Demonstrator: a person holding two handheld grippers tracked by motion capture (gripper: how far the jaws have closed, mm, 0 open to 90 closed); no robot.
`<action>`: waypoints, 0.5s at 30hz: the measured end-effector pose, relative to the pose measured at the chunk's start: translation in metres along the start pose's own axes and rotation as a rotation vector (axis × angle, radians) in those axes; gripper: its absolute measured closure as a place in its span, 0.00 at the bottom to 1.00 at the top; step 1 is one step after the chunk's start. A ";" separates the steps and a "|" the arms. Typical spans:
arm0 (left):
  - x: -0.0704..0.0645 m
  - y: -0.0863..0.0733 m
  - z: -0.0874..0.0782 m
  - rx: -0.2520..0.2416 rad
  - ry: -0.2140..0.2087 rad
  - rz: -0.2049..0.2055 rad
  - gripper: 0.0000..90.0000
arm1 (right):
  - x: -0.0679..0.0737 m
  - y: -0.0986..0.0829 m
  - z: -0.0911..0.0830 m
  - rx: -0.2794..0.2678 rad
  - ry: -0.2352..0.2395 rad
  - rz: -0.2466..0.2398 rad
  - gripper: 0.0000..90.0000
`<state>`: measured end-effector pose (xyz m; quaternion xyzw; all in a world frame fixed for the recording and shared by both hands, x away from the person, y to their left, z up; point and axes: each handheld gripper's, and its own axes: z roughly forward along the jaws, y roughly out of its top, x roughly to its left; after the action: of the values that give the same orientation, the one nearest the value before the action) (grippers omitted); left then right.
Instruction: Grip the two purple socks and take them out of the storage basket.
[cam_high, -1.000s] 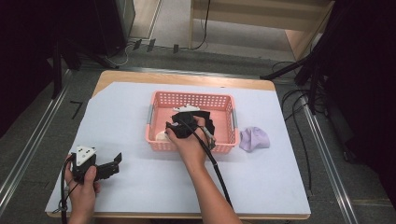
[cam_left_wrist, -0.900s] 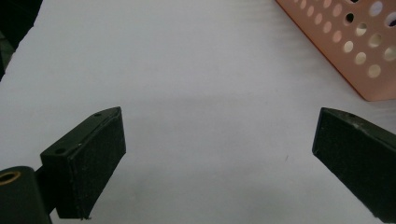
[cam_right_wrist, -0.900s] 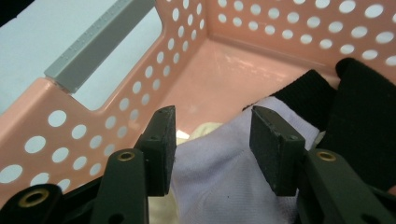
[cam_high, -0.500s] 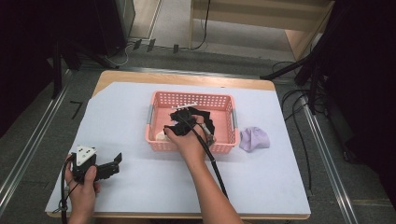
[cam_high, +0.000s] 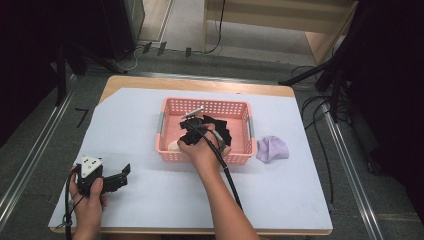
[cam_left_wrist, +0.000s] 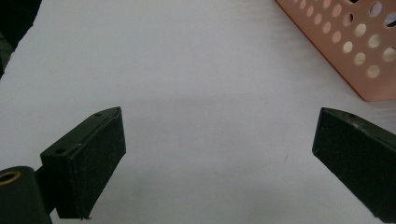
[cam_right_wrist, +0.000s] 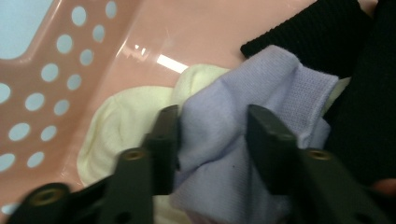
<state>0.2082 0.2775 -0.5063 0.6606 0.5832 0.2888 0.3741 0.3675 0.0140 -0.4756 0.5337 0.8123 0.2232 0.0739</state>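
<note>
- The lilac sock (cam_right_wrist: 243, 135) is soft ribbed knit, bunched into folds; my right gripper (cam_right_wrist: 212, 140) has its two black jaws closed on it, one on each side of the fold.
- Beneath it lies a pale yellow cloth (cam_right_wrist: 126, 126), smooth and rounded, and beside it a black knit piece (cam_right_wrist: 359, 93) with a coarser weave.
- All three lie inside the pink plastic basket (cam_high: 165, 145), a rectangular tub whose walls are punched with round holes; its floor is glossy.
- A second lilac piece (cam_high: 271, 148) lies crumpled on the white sheet, just beside the basket's right end.
- My right hand (cam_high: 202, 147) reaches over the near wall, gripper tipped down into the basket.
- My left gripper (cam_left_wrist: 219, 158) rests low over the bare white sheet, jaws wide apart and holding nothing, near the basket's left corner.
</note>
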 end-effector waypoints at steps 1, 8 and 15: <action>0.000 0.000 0.000 -0.001 0.002 -0.001 0.04 | 0.000 -0.001 0.000 -0.004 -0.003 0.002 0.77; 0.000 0.000 0.000 0.003 -0.002 -0.003 0.04 | -0.003 -0.010 -0.007 -0.155 0.011 -0.005 0.87; 0.000 0.000 0.000 0.001 0.002 0.002 0.04 | -0.010 -0.016 -0.023 -0.297 0.124 0.045 0.83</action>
<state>0.2086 0.2775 -0.5064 0.6612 0.5832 0.2893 0.3729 0.3506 -0.0071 -0.4634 0.5201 0.7613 0.3749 0.0965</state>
